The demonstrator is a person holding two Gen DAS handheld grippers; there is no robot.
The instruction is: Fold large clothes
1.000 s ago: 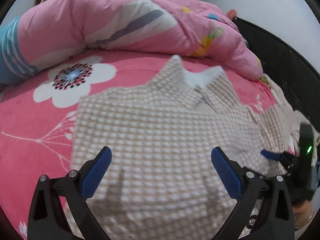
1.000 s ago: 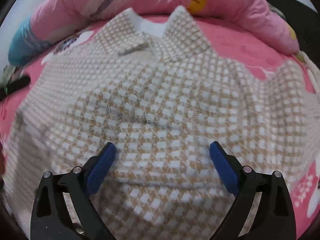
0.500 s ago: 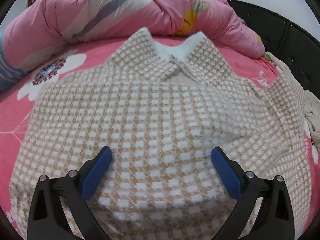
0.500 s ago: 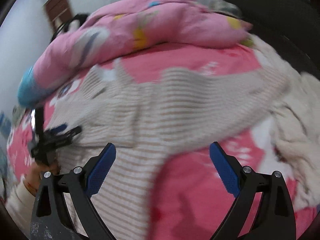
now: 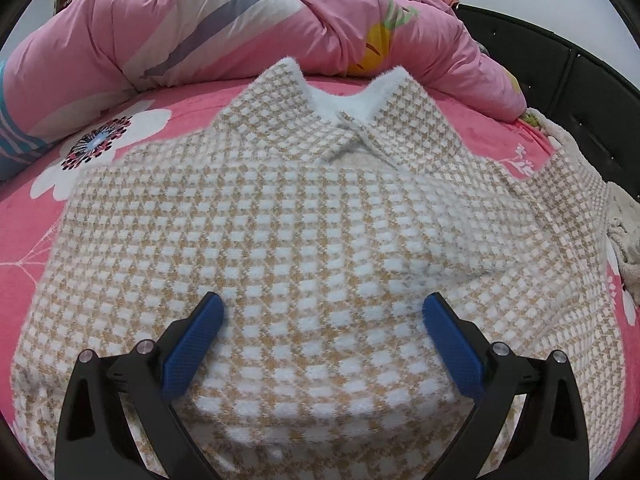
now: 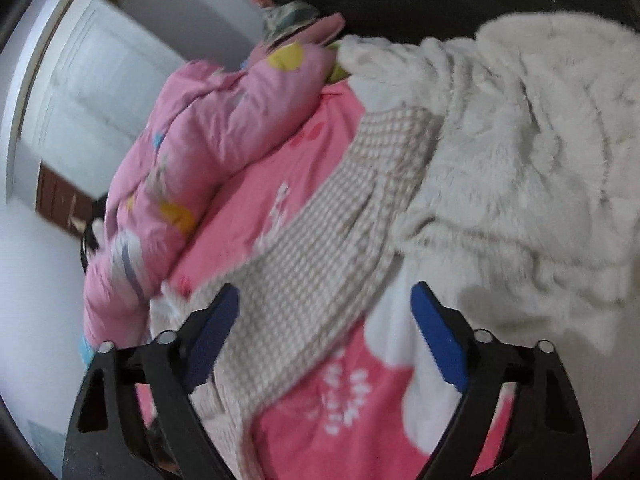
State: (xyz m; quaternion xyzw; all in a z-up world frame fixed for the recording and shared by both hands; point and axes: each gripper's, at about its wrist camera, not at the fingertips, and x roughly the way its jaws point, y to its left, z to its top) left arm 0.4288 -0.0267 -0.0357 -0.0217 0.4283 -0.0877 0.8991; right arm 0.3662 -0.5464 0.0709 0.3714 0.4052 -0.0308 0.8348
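A beige-and-white checked sweater [image 5: 320, 220] lies spread flat on the pink flowered bed sheet [image 5: 60, 208], collar toward the far side. My left gripper [image 5: 322, 334] hovers over its lower middle, open, blue pads wide apart with nothing pinched. In the right wrist view one checked sleeve [image 6: 320, 264] of the sweater stretches toward the upper right across the sheet. My right gripper [image 6: 324, 332] is above that sleeve, its jaws closing while still wide apart; the sleeve's edge runs between them but the pads do not press on it.
A rolled pink quilt [image 5: 240, 28] lines the far side of the bed. A fluffy cream blanket [image 6: 520, 160] is heaped at the right, against a black headboard [image 5: 580, 92]. White wall and door [image 6: 92, 92] show at left in the right wrist view.
My right gripper swung away from the sweater's body to its right sleeve and rolled, jaws narrowing slightly. The left gripper shifted to the sweater's centre, then held still.
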